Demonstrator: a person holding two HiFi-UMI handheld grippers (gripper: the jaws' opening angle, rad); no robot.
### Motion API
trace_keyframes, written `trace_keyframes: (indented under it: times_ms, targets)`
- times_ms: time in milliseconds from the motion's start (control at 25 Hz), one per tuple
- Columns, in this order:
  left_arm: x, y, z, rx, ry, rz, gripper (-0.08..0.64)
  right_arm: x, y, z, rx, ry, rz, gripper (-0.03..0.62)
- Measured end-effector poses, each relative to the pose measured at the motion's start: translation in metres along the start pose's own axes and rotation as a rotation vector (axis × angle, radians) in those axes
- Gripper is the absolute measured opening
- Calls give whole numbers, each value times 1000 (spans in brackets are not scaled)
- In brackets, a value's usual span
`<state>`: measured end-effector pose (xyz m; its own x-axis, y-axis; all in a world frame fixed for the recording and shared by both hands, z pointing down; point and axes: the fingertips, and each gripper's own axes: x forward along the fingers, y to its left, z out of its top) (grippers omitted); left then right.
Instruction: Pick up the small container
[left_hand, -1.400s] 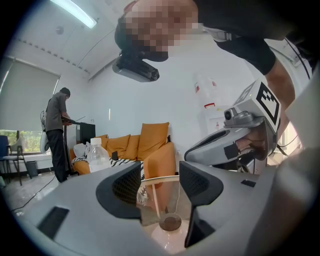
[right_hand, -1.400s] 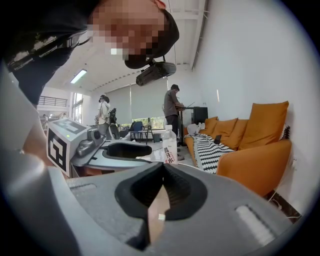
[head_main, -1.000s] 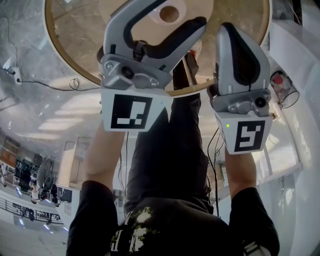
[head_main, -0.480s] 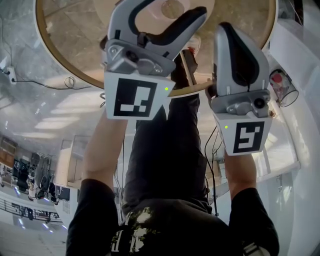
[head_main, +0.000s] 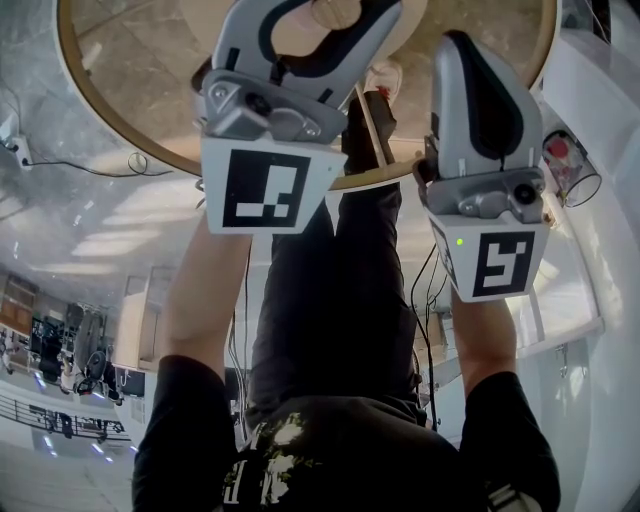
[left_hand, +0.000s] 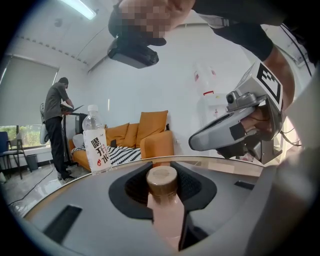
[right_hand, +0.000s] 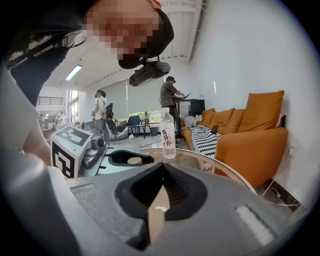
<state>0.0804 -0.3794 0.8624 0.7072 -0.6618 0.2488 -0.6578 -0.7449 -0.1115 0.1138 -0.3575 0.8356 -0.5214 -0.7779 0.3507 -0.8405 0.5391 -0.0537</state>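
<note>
The left gripper (left_hand: 163, 186) has just been closing its jaws. They now squeeze the small bottle (left_hand: 165, 212) with the brown cap. The bottle is upright over the round glass tabletop (head_main: 130, 90), in from its edge. The right gripper (right_hand: 161, 189) has its jaws pressed together, holding nothing. A water bottle (left_hand: 95, 142) stands near the tabletop's far edge.

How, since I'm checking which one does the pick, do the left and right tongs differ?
The left tongs grip the small container, having just been closing on it; the right tongs hold nothing. The left tongs stand apart by the container's width; the right tongs are closed to a thin slit. Both are grey and black and reach over the round table.
</note>
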Motion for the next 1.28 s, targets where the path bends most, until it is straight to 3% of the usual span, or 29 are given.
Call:
trace_keyframes:
  times_ms: [240,480,760,1280]
  targets:
    - [-3,1,4,-10,23,-2,118,5,-13,3,-31,1,-52,-5]
    - [-10,9,42,-13,-2,1,118,3,-18,25,-44,-16,-58,-5]
    - [-37,0,101,-8,-6,11,118,-26,-6,73,-57,-47,-41,-5]
    - [-92,28,208,-52,15,105,117,-41,31,181,-69,-84,57,-5]
